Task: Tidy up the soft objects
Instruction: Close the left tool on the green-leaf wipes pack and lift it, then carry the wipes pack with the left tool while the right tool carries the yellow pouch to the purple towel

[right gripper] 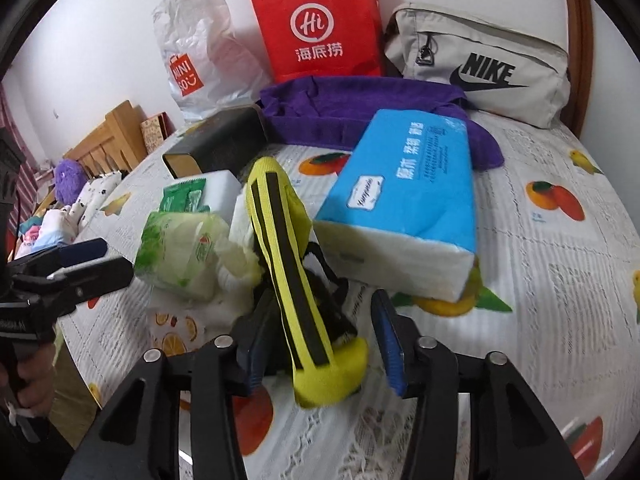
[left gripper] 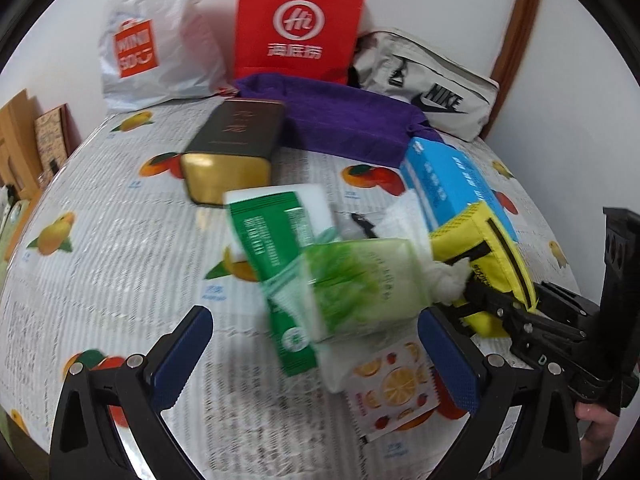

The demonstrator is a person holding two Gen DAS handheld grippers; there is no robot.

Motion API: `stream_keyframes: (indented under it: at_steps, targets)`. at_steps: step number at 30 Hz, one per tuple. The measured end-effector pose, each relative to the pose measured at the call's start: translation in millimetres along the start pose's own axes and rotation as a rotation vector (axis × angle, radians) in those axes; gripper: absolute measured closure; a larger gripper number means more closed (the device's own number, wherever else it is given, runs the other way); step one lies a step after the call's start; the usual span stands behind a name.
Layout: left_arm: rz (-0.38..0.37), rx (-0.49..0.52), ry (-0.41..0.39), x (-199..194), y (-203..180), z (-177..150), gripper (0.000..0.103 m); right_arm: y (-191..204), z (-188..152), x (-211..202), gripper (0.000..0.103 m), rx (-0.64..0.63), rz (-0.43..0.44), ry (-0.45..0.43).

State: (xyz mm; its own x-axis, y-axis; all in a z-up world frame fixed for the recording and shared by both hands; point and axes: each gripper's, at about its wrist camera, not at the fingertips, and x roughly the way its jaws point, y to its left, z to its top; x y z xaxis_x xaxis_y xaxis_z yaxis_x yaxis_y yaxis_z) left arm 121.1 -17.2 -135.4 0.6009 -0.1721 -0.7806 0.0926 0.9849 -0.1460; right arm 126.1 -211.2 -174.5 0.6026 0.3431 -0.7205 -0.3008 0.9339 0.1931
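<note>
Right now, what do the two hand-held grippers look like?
Both match: black plastic linkage arms with triangular cutouts and silver pivot bolts, and dark blue ribbed pads on the fingers. Left hand-held gripper; right hand-held gripper. Black pistol-style handles, bare fingers around them. No cables visible.

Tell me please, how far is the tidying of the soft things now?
Nothing looks sorted yet. The yellow pouch sits between the open right claw fingers, not clamped. The left claw is open by the green tissue pack. The blue tissue pack and purple towel remain loose.
</note>
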Motion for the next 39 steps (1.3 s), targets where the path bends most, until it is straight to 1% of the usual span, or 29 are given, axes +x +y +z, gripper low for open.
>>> stream_keyframes:
  at_steps: [1,7,10,12,16,18,19,20,24,26,29,32,35,39]
  targets:
    - [0.004,0.01,0.004,2.5,-3.8,0.7,0.0,-0.9,-0.3,-1.4,0.077,0.002,0.015,0.002]
    - [0.026,0.051,0.025,17.7,-22.4,3.8,0.0,-1.5,-4.9,-24.7,0.08,0.002,0.039,-0.034]
    - [0.051,0.051,0.042,27.4,-25.9,5.4,0.0,-2.5,-9.8,-35.7,0.08,0.004,0.032,-0.05]
    - [0.069,0.048,0.048,33.0,-27.0,5.6,0.0,-4.6,-15.1,-39.3,0.08,0.008,0.03,-0.043]
    - [0.095,0.053,0.036,38.8,-28.5,4.9,0.0,-9.4,-25.9,-41.4,0.08,0.011,-0.008,-0.017]
    - [0.095,0.06,0.017,37.4,-27.6,3.4,0.007,-13.3,-29.8,-38.1,0.08,0.027,-0.012,0.0]
    - [0.091,0.063,0.009,35.5,-26.6,3.4,0.017,-15.5,-31.7,-34.9,0.08,0.039,-0.021,0.013]
    - [0.081,0.061,0.001,32.7,-25.0,3.8,0.027,-16.8,-33.0,-33.7,0.08,0.044,-0.025,0.015]
    - [0.019,0.042,-0.02,20.4,-14.8,5.8,0.03,-21.2,-35.2,-35.2,0.08,0.075,-0.021,0.004]
    - [0.016,0.029,-0.033,13.0,-9.3,6.4,0.03,-20.3,-35.1,-37.1,0.08,0.07,-0.035,0.003]
    - [0.03,0.011,-0.055,0.0,2.0,7.0,0.03,-20.1,-35.5,-42.4,0.08,0.073,-0.044,-0.004]
    - [0.076,-0.007,-0.065,-7.0,16.2,5.2,0.03,-22.7,-36.2,-44.6,0.08,0.086,-0.061,-0.002]
    - [0.118,-0.044,-0.046,-7.2,36.4,1.9,0.03,-25.4,-37.0,-44.7,0.08,0.094,-0.076,0.006]
    - [0.144,-0.074,-0.032,-6.0,55.5,-2.1,0.03,-28.2,-34.6,-50.7,0.08,0.113,-0.075,-0.008]
